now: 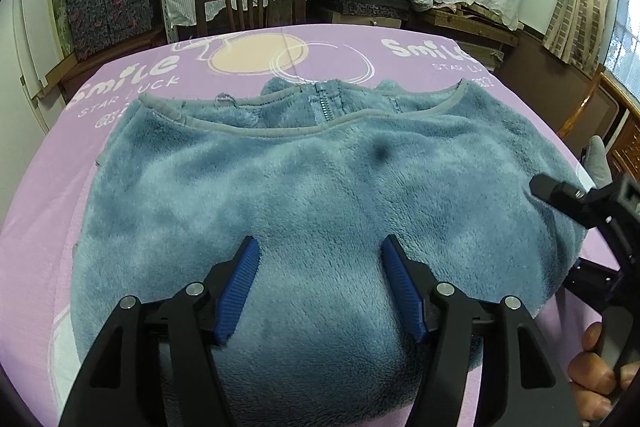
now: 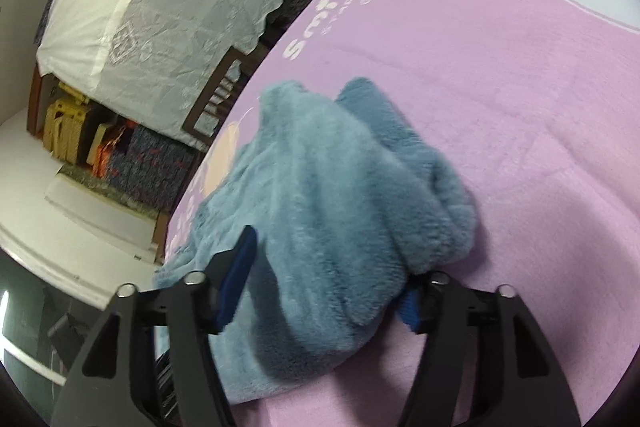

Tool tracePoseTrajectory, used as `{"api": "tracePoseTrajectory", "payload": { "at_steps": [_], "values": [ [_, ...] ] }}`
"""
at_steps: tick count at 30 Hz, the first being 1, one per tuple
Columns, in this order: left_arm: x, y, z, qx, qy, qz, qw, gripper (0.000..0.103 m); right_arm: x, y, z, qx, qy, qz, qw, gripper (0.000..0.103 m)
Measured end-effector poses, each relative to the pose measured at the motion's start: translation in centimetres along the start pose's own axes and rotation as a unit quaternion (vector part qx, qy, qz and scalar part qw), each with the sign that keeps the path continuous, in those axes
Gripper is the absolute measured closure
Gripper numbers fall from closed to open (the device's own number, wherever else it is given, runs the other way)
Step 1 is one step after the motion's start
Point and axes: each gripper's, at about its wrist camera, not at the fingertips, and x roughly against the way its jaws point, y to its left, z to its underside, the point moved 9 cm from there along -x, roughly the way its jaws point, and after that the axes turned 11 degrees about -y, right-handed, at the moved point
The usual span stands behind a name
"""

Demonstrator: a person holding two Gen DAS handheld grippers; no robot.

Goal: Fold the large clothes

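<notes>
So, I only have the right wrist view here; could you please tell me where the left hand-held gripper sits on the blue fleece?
Observer: The left hand-held gripper is over the near middle of the blue fleece, with its jaws apart and nothing pinched.
Operator: Thank you. Which end faces away?
Observer: The zip and the grey-trimmed neckline lie at the far edge, towards a wooden chair.
Operator: And my side, seen from there?
Observer: One finger of the right hand-held gripper reaches in at the fleece's right edge.
</notes>
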Motion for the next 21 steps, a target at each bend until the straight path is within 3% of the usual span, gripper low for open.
{"api": "tracePoseTrajectory", "payload": {
  "at_steps": [3,6,8,12,16,21],
  "values": [
    [0.0,0.0,-0.1,-0.001,0.0,-0.001,1.0,0.038,-0.2,0.7,0.2,0.012,0.012,-0.011,1.0,0.03],
    [0.4,0.3,-0.4,0.011,0.003,0.006,0.9999,0.038,0.0,0.3,0.0,0.002,0.004,-0.008,1.0,0.037],
    [1.0,0.8,-0.8,0.021,0.001,0.006,0.9998,0.038,0.2,-0.4,-0.2,-0.012,-0.001,-0.002,1.0,0.048],
    [2.0,3.4,-2.4,0.045,-0.018,-0.018,0.9987,0.038,0.3,-1.1,-0.6,-0.036,-0.003,-0.009,0.999,0.051],
    [0.3,6.4,-1.8,0.074,0.009,-0.036,0.9966,0.038,0.2,-1.1,-0.7,-0.042,-0.003,-0.009,0.999,0.051],
    [-0.5,5.4,-1.4,0.008,0.0,-0.077,0.997,0.033,0.3,-1.1,-0.6,-0.031,-0.01,-0.008,0.999,0.054]
  ]
}}
